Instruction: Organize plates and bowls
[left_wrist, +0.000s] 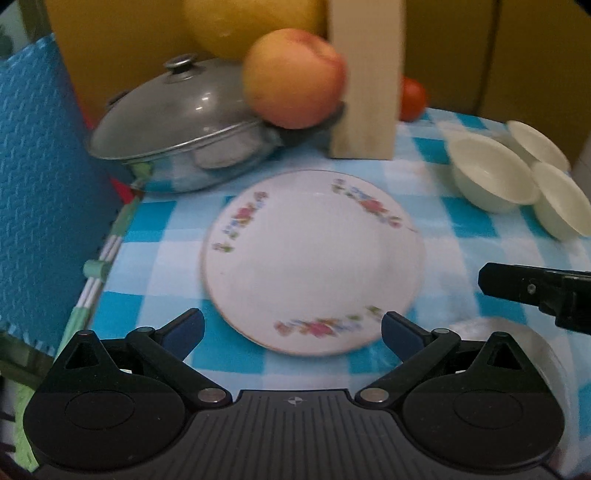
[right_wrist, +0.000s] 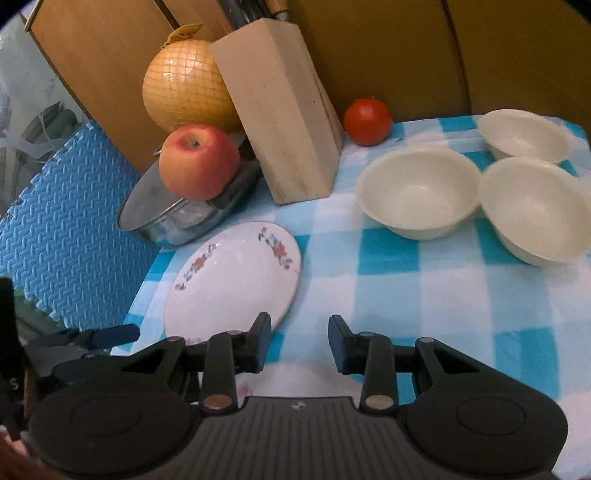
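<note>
I see blue-white checked tablecloth covering table. Behind cloth, mustard-brown wall. Left of cloth, blue foam mat stands upright at table edge. Behind mat, wooden panel; further left, pale patterned glass. Light dim, warm.

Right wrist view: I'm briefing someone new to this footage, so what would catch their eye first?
Probably the red-and-yellow apple perched on the lid of the steel pot at the left, beside the wooden knife block. Next, the floral plate lying on the blue checked tablecloth, and three cream bowls clustered at the right.
</note>
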